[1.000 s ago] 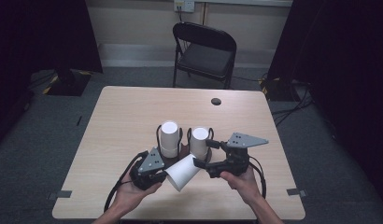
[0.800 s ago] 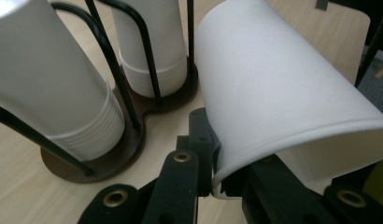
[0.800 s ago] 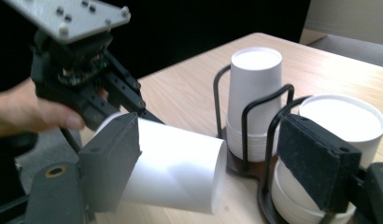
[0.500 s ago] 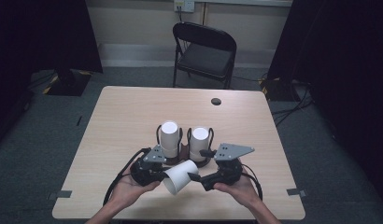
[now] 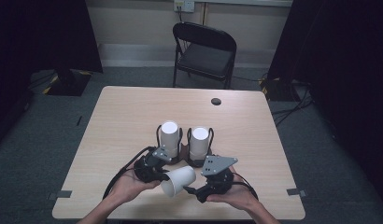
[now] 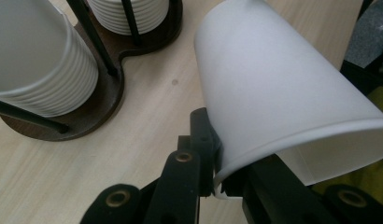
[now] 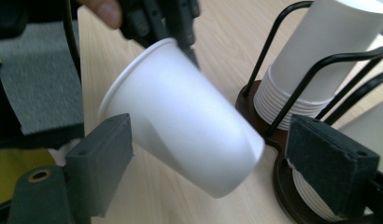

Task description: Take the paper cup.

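Observation:
A white paper cup (image 5: pixel 179 181) hangs tilted above the table's near edge, mouth toward the person. My left gripper (image 5: pixel 162 175) is shut on its rim; the left gripper view shows the jaws (image 6: pixel 213 154) pinching the rim of the cup (image 6: pixel 273 93). My right gripper (image 5: pixel 192 190) comes from the right and is open, its jaws having just been opening. In the right gripper view the cup (image 7: pixel 180 121) lies between its pads (image 7: pixel 103 158), with the right-hand pad well apart from it. The left gripper (image 7: pixel 180 32) shows beyond.
A dark wooden holder (image 5: pixel 182 157) with wire posts carries two stacks of white cups (image 5: pixel 170 137) just beyond the grippers. A small dark disc (image 5: pixel 216 101) lies at the table's far side. A black folding chair (image 5: pixel 206 51) stands behind the table.
The right gripper has come down and toward the near edge, closing in on the cup with wider jaws. The left gripper has kept its hold and barely shifted.

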A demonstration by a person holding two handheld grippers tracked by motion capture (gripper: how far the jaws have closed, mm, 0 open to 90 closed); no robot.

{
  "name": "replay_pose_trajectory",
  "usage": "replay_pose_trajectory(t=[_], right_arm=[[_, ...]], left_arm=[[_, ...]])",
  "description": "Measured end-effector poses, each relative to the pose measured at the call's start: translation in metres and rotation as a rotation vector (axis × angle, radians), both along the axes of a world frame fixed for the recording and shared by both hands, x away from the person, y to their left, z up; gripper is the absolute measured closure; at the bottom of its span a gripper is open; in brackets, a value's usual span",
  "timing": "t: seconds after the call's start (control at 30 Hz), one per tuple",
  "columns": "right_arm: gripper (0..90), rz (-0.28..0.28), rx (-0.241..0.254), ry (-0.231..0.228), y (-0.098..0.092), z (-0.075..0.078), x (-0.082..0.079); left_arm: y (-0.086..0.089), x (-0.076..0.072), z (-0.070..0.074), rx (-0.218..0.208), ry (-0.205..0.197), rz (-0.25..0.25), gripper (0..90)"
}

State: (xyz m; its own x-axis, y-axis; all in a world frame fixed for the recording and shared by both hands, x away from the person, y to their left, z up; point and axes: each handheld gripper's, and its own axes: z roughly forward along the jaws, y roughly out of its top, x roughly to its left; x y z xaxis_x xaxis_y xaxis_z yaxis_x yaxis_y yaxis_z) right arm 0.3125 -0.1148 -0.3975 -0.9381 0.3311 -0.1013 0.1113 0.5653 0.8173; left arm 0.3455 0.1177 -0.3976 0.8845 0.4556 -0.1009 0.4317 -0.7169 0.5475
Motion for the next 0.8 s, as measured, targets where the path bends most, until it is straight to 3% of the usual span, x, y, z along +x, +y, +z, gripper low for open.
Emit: replay_pose_trajectory(t=[0.17,0.33,0.4,0.63,0.73,0.8], right_arm=[[14.3,0.056,-0.058,-0.03,0.008,-0.006,-0.004],[13.2,0.075,-0.119,-0.079,0.016,-0.014,-0.008],[12.6,0.084,-0.125,-0.086,0.018,-0.014,-0.008],[9.6,0.115,-0.174,-0.138,0.026,-0.016,-0.012],[8.6,0.123,-0.206,-0.143,0.032,-0.019,-0.012],[9.1,0.106,-0.208,-0.151,0.034,-0.02,-0.01]], left_arm=[[-0.003,0.005,0.0,0.004,0.062,-0.003,86.6],[-0.009,0.006,0.003,0.018,0.082,-0.02,86.7],[-0.012,0.007,0.005,0.035,0.088,-0.034,86.8],[-0.016,0.011,0.005,0.034,0.129,-0.05,86.8],[-0.019,0.013,0.006,-0.038,0.156,-0.038,87.0],[-0.019,0.012,0.008,-0.046,0.154,-0.032,87.1]])
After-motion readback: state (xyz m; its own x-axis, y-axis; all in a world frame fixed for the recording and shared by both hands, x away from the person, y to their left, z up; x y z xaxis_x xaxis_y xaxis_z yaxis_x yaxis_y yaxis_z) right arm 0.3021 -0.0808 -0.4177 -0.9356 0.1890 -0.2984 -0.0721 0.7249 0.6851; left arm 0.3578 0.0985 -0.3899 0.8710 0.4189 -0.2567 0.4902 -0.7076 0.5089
